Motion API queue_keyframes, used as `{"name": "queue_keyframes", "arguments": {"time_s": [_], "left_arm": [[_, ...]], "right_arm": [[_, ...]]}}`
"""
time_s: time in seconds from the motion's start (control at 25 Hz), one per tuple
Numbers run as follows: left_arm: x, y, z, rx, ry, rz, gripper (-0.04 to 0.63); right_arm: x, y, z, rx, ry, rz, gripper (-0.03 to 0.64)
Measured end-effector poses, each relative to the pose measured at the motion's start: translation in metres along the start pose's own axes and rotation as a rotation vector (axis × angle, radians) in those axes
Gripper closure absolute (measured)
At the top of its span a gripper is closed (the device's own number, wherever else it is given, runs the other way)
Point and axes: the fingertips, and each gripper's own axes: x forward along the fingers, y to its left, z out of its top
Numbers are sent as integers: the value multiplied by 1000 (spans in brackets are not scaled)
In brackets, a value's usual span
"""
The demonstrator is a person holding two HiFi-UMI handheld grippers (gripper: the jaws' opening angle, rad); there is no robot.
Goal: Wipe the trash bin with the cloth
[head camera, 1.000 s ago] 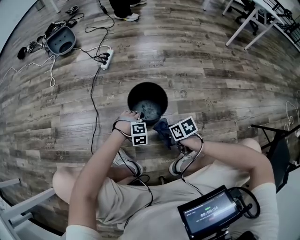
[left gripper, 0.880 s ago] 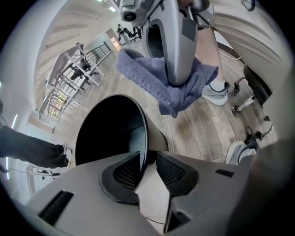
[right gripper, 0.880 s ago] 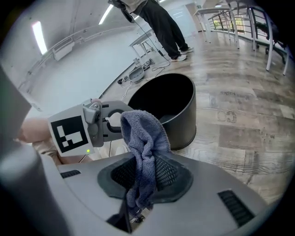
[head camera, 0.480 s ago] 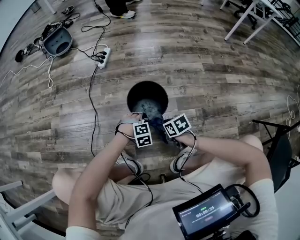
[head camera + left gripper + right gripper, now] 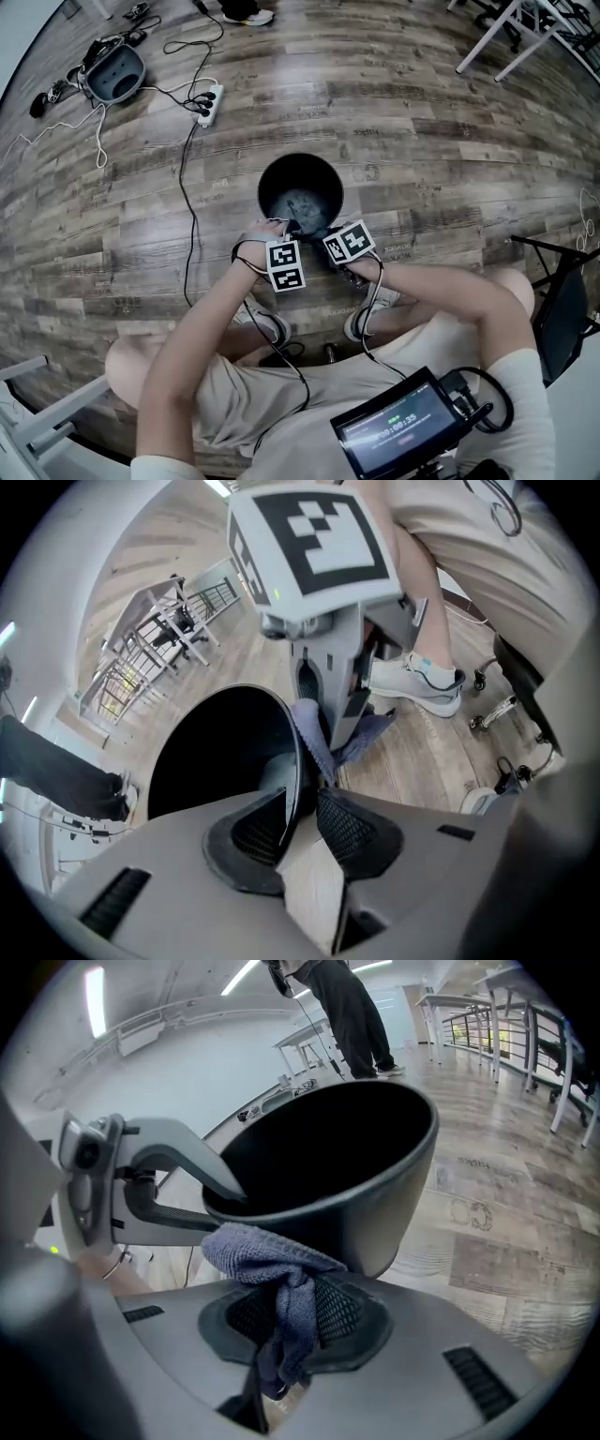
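Observation:
A black round trash bin [image 5: 300, 192] stands on the wood floor before the seated person. My left gripper [image 5: 292, 819] is shut on the bin's near rim [image 5: 292, 752], one jaw inside and one outside. My right gripper [image 5: 286, 1321] is shut on a blue-grey cloth [image 5: 281, 1279], bunched against the outside of the bin's wall [image 5: 375, 1199] just under the rim. In the head view both grippers, left gripper [image 5: 281, 246] and right gripper [image 5: 330, 236], meet at the bin's near edge. The cloth [image 5: 323, 738] also shows in the left gripper view, beside the right gripper's body.
A power strip [image 5: 209, 101] with cables [image 5: 190, 187] lies on the floor to the far left, near a grey device [image 5: 114, 73]. White table legs [image 5: 506, 37] stand at the far right, a black chair frame [image 5: 553, 281] at right. The person's shoes [image 5: 267, 323] rest just behind the bin.
My right gripper has moved with the cloth up and forward from beside the bin to its near rim. The left gripper has stayed on the rim.

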Motion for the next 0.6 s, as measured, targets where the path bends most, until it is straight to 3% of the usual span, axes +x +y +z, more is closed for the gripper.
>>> {"name": "queue_keyframes", "arguments": {"time_s": [0.6], "left_arm": [[0, 2, 0, 12, 1, -1, 485]], "right_arm": [[94, -30, -44, -10, 7, -48, 537]]}}
